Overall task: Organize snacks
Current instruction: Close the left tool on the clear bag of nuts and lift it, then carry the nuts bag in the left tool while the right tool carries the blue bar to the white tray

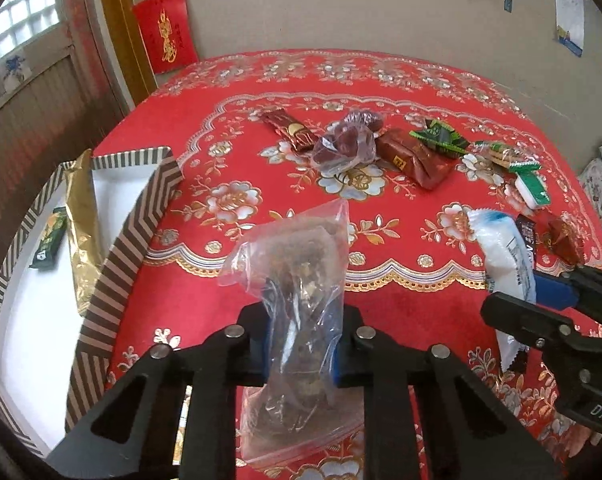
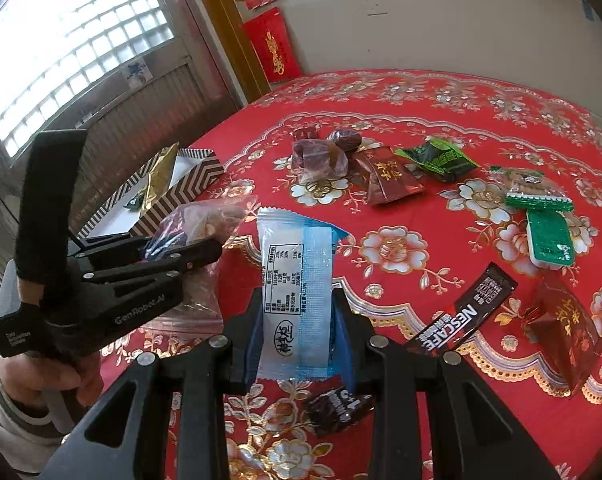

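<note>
Striped brown-and-cream cardboard box (image 1: 141, 216) sits at the left of the red floral tablecloth (image 1: 229, 152), a gold foil pouch (image 1: 81, 216) leaning inside it. Right of the box, the left gripper (image 1: 301, 344) is clamped on a clear plastic zip bag of brown snacks (image 1: 297, 280), lifted off the cloth; "GenRobot.AI" reads along its body. Further right of the box, the right gripper (image 2: 297, 336) pinches a white-and-blue sealed snack packet (image 2: 297, 292), nutrition table facing up. Beyond that, farthest from the box, a black "NESCAFE" sachet (image 2: 469, 308) lies flat on the cloth.
</note>
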`<state>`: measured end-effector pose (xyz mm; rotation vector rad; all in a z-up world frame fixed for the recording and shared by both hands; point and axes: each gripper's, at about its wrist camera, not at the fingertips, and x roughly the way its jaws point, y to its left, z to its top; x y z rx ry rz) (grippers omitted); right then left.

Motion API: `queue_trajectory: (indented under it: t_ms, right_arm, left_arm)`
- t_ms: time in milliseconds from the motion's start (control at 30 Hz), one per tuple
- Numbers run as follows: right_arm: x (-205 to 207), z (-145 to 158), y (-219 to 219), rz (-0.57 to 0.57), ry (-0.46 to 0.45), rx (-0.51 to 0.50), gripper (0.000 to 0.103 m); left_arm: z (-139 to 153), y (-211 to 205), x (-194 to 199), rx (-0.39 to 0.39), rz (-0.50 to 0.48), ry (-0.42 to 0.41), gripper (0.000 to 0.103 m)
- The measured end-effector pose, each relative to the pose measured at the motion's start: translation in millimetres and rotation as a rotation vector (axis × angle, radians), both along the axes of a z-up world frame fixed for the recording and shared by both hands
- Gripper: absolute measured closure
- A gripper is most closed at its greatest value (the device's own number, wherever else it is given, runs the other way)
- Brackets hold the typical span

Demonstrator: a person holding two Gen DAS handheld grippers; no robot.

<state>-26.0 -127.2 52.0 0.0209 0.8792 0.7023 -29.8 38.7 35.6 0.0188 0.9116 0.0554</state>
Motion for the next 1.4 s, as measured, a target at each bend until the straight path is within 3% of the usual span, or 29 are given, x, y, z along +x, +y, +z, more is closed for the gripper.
queue_trajectory:
  t_ms: [567,967,1400]
  right_arm:
    - [-11,18,38,0.054,-0.031,0.012,0.072]
    - [-13,31,102,0.165,-0.041,0.025,0.072]
    - [-13,36,195,0.300,-0.035,0.019,0.072]
  left_arm:
    - [37,39,-27,0.001,0.042,-0.087,0.082]
    - [51,119,-44,0.036,0.169,-0.111,0.082]
    - [38,202,-46,0.019,0.286,-0.058,0.082]
